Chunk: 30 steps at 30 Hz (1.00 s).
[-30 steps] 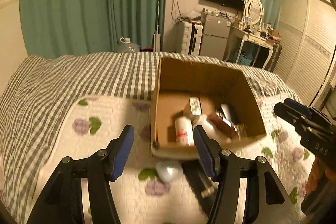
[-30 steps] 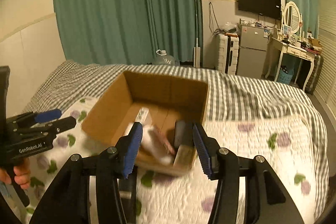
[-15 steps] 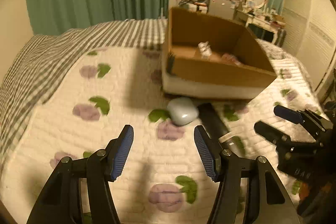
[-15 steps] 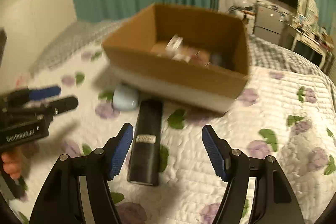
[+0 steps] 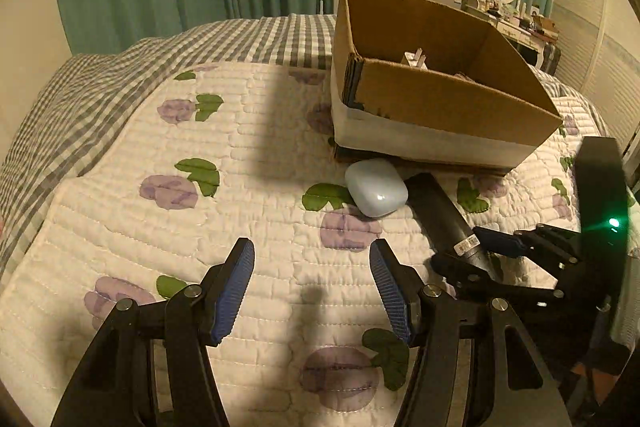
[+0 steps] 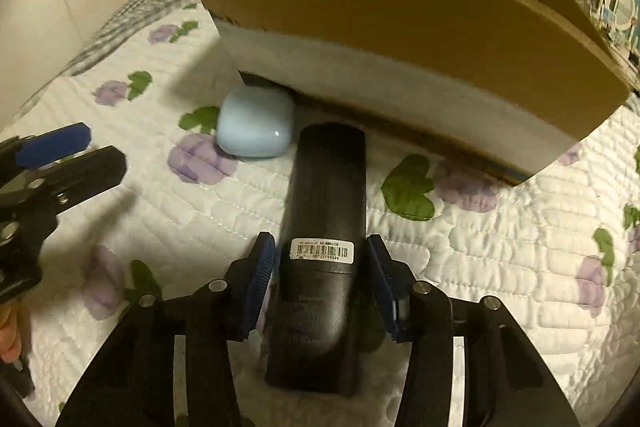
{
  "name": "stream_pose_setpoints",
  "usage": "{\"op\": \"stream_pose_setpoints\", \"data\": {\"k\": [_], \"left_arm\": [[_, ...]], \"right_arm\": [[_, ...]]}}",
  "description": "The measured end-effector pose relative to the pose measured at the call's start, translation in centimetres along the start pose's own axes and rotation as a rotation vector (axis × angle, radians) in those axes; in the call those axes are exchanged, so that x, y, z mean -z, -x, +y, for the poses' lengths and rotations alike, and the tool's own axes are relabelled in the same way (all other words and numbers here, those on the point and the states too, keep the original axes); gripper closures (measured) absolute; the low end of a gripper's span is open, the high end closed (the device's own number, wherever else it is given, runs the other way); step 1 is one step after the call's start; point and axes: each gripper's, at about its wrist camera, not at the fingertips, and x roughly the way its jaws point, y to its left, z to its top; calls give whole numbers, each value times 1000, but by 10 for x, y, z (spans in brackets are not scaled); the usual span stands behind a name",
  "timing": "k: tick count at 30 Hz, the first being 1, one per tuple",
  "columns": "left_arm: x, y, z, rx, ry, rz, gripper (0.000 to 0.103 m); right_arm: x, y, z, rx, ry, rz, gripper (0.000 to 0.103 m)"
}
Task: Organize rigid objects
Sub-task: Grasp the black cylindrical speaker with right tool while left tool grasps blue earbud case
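Observation:
A black remote-like bar (image 6: 324, 211) with a barcode sticker lies on the floral quilt, its far end near the cardboard box (image 6: 400, 27). My right gripper (image 6: 320, 259) is open, its fingers on either side of the bar's near part, a small gap on each side. A pale blue rounded case (image 6: 254, 125) lies just left of the bar. In the left wrist view the case (image 5: 376, 187) and the bar (image 5: 440, 215) lie ahead of my open, empty left gripper (image 5: 312, 267). The right gripper (image 5: 472, 251) shows there too.
The cardboard box (image 5: 440, 95) holds several items, mostly hidden by its wall. The quilt (image 5: 200, 227) covers the bed; a checked blanket (image 5: 100, 75) lies at its far left. Green curtains, a TV and a dresser stand beyond.
Both grippers dropped from above the box to the quilt in front of it. The right gripper moved forward until its open fingers straddle the black bar.

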Motion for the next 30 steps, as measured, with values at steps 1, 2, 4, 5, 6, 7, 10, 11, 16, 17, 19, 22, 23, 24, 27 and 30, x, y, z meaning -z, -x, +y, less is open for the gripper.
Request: {"op": "stream_pose_setpoints", "data": {"k": [1, 2, 4, 5, 6, 7, 10, 11, 16, 17, 19, 22, 23, 24, 27, 30], "left_arm": [[1, -2, -1, -4, -4, 4, 40], [1, -3, -2, -6, -6, 6, 40], [2, -6, -3, -6, -10, 13, 40], [3, -7, -4, -5, -12, 16, 40], [4, -8, -5, -4, -15, 18, 40], [4, -9, -6, -1, -19, 20, 40], [4, -10, -12, 34, -22, 28, 40], [4, -10, -14, 45, -21, 31, 40], [2, -11, -31, 74, -33, 46, 40], [0, -12, -34, 76, -39, 47, 40], [-4, -13, -38, 74, -44, 42, 40], [-14, -22, -40, 65, -25, 46, 40], [-17, -27, -40, 70, -17, 51, 40], [-19, -31, -40, 75, -12, 55, 40], [-25, -45, -45, 72, -13, 59, 40], [-30, -60, -48, 62, -9, 68, 40]], "right_arm": [[0, -3, 1, 14, 17, 4, 59], [1, -4, 2, 18, 22, 1, 60], [2, 2, 0, 17, 10, -14, 61], [3, 6, -1, 25, 6, -21, 61], [5, 11, -3, 35, 2, -27, 61], [9, 18, -8, 44, -8, -32, 61], [22, 48, -28, 68, -78, -80, 61], [24, 55, -33, 81, -95, -93, 61], [31, 89, -63, 145, -200, -157, 61], [28, 89, -66, 158, -211, -155, 61], [27, 89, -71, 180, -229, -148, 61], [24, 88, -77, 210, -252, -140, 61], [24, 87, -81, 213, -260, -133, 61], [26, 86, -83, 212, -264, -128, 61], [25, 77, -83, 210, -262, -114, 61], [25, 68, -81, 198, -256, -98, 61]]}}
